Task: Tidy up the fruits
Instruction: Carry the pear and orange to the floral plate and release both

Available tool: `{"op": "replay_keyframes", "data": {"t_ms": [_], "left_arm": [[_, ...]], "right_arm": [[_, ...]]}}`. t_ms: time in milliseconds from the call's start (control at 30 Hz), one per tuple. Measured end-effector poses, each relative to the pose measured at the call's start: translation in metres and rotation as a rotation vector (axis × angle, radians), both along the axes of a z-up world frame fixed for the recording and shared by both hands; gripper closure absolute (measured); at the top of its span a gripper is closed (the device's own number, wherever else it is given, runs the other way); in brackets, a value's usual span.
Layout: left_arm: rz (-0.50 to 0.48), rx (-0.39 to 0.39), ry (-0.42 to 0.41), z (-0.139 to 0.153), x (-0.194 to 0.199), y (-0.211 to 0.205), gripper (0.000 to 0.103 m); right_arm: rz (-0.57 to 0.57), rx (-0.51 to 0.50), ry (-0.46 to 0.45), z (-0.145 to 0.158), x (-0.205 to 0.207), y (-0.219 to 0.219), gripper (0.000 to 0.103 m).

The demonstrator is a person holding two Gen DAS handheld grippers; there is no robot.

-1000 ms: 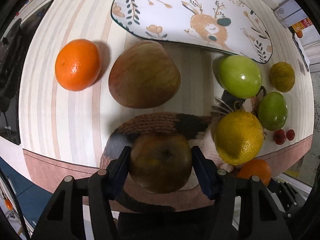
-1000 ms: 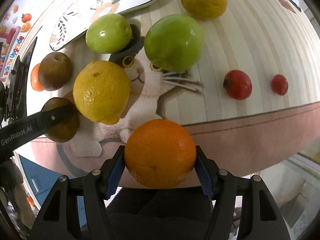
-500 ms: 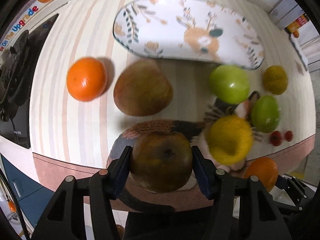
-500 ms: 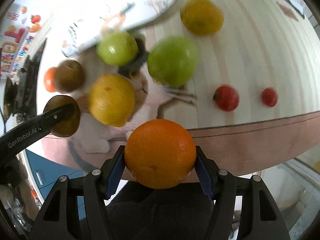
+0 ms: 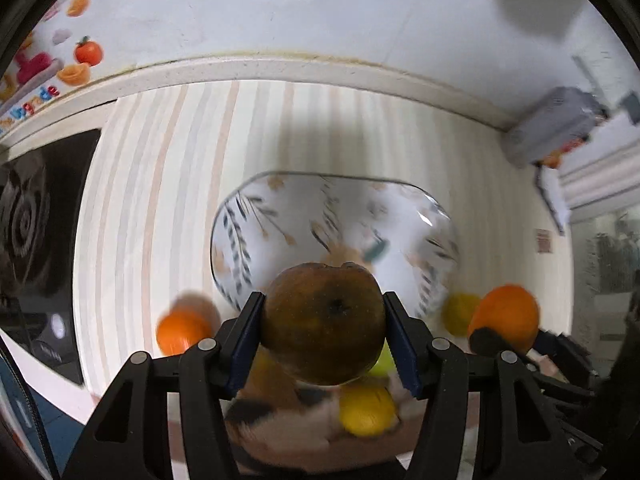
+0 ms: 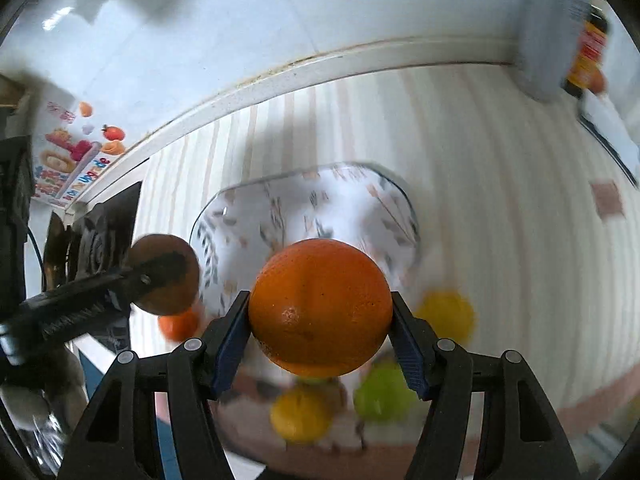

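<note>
My left gripper (image 5: 323, 334) is shut on a brown apple (image 5: 324, 322) and holds it in the air in front of the patterned white plate (image 5: 280, 220). My right gripper (image 6: 320, 330) is shut on an orange (image 6: 320, 306), also raised in front of the plate (image 6: 288, 208). The right gripper with its orange (image 5: 506, 318) shows at the right of the left wrist view. The left gripper with the brown apple (image 6: 168, 276) shows at the left of the right wrist view. Blurred fruits lie below on the mat: an orange (image 5: 182, 330), a lemon (image 5: 366, 410), green fruits (image 6: 380, 394).
The striped table mat (image 5: 160, 184) runs back to a white wall edge (image 5: 280, 68). A black stove top (image 5: 28, 216) is at the left. A grey box (image 5: 552, 124) stands at the back right. A dull yellow fruit (image 6: 446, 316) lies right of the plate.
Both grippers have lifted and tilted up with their fruits. The views now face the plate and the back wall, and the fruits on the mat have dropped low in frame.
</note>
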State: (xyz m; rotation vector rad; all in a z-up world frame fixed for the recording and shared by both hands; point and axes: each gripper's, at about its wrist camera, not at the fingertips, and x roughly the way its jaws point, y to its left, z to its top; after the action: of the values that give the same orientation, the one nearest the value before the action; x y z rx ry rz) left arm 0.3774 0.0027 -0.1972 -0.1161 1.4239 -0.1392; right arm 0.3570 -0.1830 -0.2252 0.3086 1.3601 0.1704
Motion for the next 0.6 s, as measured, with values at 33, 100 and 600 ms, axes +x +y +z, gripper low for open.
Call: {"op": "replay_keyframes", "data": {"t_ms": [33, 100, 600], "left_arm": [[0.007, 0.009, 0.018, -0.012, 0.01, 0.001, 0.047], [0.012, 0.022, 0.072, -0.037, 0.031, 0.002, 0.047], [0.037, 0.049, 0.192, -0.097, 0.082, 0.016, 0.047]], "right_arm": [[0.009, -0.011, 0.007, -0.012, 0.012, 0.007, 0.035], [0.03, -0.029, 0.033, -0.032, 0.033, 0.018, 0.035], [0.089, -0.1, 0.158, -0.114, 0.081, 0.04, 0.034]]}}
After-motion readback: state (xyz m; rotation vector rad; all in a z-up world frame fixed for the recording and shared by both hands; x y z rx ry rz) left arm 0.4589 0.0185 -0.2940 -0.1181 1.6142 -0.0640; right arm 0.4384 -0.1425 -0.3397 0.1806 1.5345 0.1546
